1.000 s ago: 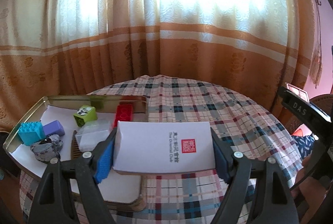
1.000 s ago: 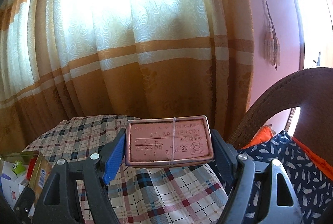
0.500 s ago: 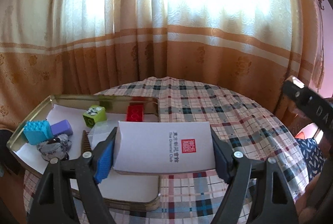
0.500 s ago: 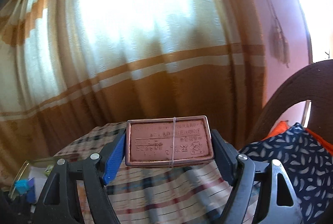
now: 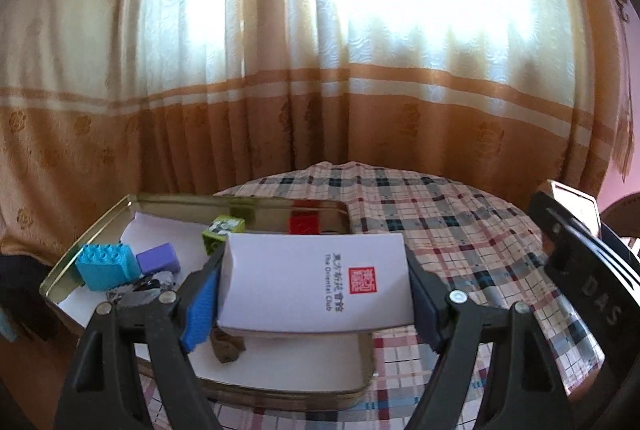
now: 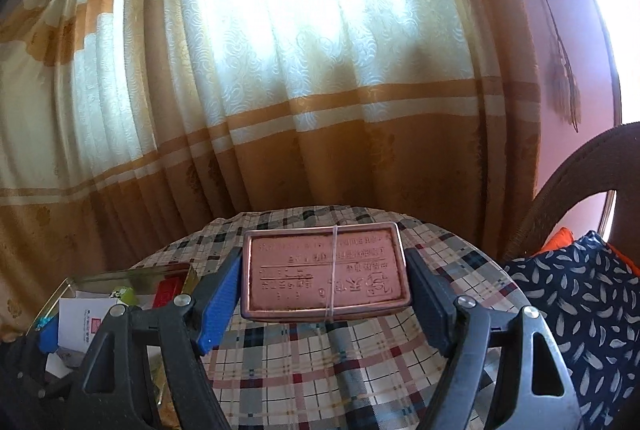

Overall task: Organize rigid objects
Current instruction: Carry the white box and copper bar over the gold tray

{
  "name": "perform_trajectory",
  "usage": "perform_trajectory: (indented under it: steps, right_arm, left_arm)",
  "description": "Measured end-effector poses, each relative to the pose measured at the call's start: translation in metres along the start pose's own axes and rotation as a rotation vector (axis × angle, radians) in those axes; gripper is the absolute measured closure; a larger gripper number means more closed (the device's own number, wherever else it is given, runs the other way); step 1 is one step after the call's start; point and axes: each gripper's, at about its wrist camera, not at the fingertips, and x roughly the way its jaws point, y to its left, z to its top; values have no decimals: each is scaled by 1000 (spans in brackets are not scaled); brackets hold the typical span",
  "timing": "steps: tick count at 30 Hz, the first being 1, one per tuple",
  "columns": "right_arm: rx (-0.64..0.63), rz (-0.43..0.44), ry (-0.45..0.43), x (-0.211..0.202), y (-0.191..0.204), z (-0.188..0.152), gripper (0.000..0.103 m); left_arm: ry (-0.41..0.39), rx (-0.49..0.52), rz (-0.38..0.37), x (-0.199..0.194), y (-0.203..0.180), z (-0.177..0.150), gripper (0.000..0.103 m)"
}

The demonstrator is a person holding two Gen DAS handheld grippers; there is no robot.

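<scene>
round table under a plaid cloth [image 5: 460,230], backed by a cream and orange curtain [image 5: 320,90] blown out by window light. landmark: the shallow gold metal tray [image 5: 120,208] lined with white paper, at the table's left edge. much of the tray is hidden behind the white box [image 5: 316,282], a flat rectangular carton with a red seal and small print, which is clamped between the jaws of the left gripper [image 5: 314,294] and held above the tray's near half. seen past the box in the tray: a studded cyan block [image 5: 106,266], a purple block [image 5: 158,258], a green block [image 5: 222,230], a red block [image 5: 304,225]; a grey crumpled item and a brown piece are hard to make out. right of the tray, above the cloth, a copper-coloured embossed tin [image 6: 326,276] with a rubber band around it is gripped flat in the right gripper [image 6: 324,294]. the embossed text cannot be read.
</scene>
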Motion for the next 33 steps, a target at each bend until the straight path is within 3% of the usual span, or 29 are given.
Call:
perform_trajectory:
  steps: [9, 33]
  right_arm:
    - [-77, 22, -19, -9, 19, -5, 24]
    - [-81, 22, -10, -13, 21, -8, 24]
  left_arm:
    - [3, -32, 5, 2, 12, -1, 23]
    - [-8, -30, -12, -2, 11, -1, 23]
